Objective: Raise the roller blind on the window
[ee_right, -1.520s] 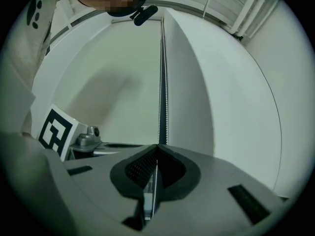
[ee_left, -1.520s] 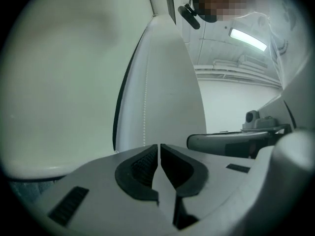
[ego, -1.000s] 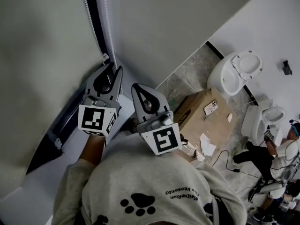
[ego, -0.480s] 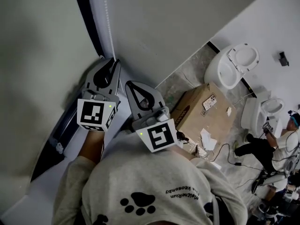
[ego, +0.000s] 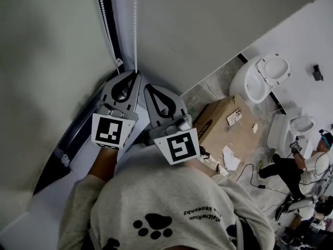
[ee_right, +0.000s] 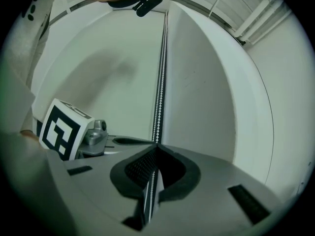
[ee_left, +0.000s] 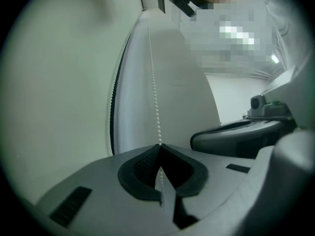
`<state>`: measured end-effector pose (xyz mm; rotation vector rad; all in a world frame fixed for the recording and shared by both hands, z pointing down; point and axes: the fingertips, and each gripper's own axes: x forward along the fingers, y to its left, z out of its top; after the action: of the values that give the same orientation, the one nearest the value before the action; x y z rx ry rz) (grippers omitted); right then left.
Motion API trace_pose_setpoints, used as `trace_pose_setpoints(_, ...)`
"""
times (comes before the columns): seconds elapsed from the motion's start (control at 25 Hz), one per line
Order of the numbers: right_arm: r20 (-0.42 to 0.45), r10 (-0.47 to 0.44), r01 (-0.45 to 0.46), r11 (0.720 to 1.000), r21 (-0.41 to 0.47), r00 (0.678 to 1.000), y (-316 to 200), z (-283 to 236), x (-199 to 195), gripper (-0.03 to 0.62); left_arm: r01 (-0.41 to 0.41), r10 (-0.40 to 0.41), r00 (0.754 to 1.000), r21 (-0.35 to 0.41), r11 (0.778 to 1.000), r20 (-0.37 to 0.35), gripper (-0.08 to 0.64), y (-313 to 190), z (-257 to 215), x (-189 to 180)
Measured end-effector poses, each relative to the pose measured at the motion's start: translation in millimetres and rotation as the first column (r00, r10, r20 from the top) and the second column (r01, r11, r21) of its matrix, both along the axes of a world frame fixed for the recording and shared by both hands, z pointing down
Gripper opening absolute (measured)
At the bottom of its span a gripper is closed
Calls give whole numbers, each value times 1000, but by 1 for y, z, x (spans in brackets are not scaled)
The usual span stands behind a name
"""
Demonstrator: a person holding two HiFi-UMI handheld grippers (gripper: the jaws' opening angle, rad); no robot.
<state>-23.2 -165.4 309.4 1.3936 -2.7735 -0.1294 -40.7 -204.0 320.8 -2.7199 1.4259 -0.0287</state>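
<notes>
The roller blind (ego: 47, 61) fills the left side of the head view as a pale, flat sheet, lowered to the dark window frame (ego: 47, 173) at its bottom edge. To its right stands a plain wall (ego: 197, 30), and below that lies a stone floor (ego: 208, 87). The person (ego: 166, 207) wearing the head camera, in a grey sweatshirt with a paw print, takes up the bottom of that view. On the floor, against the wall's foot, sit a cardboard box (ego: 223, 124) and 2 white toilets (ego: 263, 79) (ego: 291, 132). Another person (ego: 307, 165) sits at the floor's right edge.

The 2 grippers reach side by side toward the blind's right edge. The left gripper (ego: 136, 73) pinches the bead chain (ego: 136, 25). Its jaws have just been closing, and the tips now meet on 1 strand, which runs straight up from them. The right gripper (ego: 146, 86), just beside it and slightly nearer the person, has its jaws pressed together too, with the chain's beads running between them. A 2nd strand (ego: 104, 14) hangs along the frame, clear of the left gripper.
</notes>
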Motion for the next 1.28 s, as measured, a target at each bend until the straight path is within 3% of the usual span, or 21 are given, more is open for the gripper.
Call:
trace_pose_setpoints(0.4,14,-20,19,999,30,1000,1,-12,6,9,19,-19,997,-2,1000,-78,8,16,6,-1)
trace_pose_setpoints(0.6,33,-82,81,996,40,996,7,-23,-2,12,22,-24,994,-20,1000,-106,8,24,7,2)
trace_pose_setpoints(0.76,49,-144,142,989,47,988,6,-39,-10,81,23,-23,994,-3,1000,-105,8,31,3,7)
trace_pose_setpoints(1.08,46,-172,167,981,98,984,3,-77,-19,81,33,-33,994,-6,999,-108,8,37,4,10)
trace_pose_setpoints(1.28,42,-180,174,978,115,983,-2,-95,-21,42,45,-46,992,-3,999,-117,8,40,4,11)
